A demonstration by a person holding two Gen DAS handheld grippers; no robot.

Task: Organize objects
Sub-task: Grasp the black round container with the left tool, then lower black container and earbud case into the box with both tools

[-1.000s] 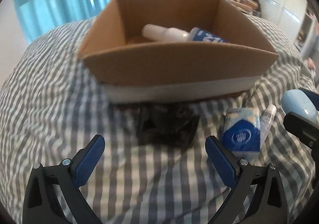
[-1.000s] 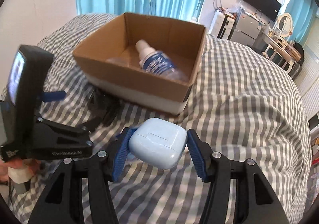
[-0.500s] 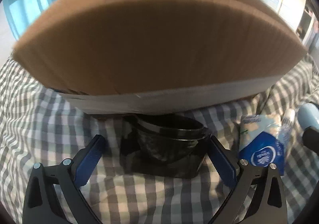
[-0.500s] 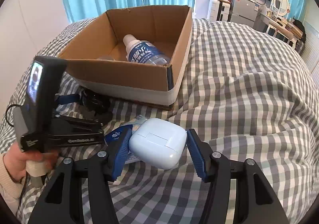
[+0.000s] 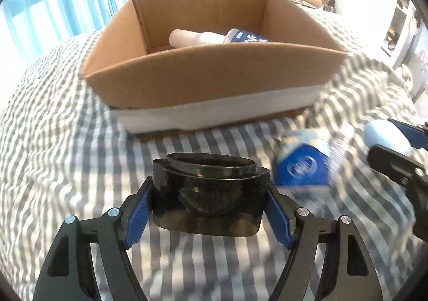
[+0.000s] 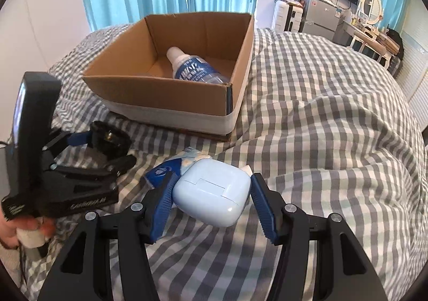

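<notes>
Left tongs [image 5: 209, 207] newly clamping dark container [image 5: 209, 194]

My left fingers [image 5: 139, 210] are pinching a dark translucent container [image 5: 210, 194], upright. My right fingers [image 6: 163, 202] are clamping a pale blue case [image 6: 211, 196]. A blue-labelled bottle [image 6: 192, 69] is lying in the cardboard box [image 6: 160, 94].

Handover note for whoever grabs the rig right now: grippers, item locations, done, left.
Left gripper: shut on the dark smoked container, raised over the checked bedding in front of the cardboard box.
Right gripper: shut on the light blue case, not yet at the box.
Done: water bottle lies in the box.
Left: drop both held items in, then fetch the blue tissue pack and the small white tube beside it; the tube is blurred.
</notes>
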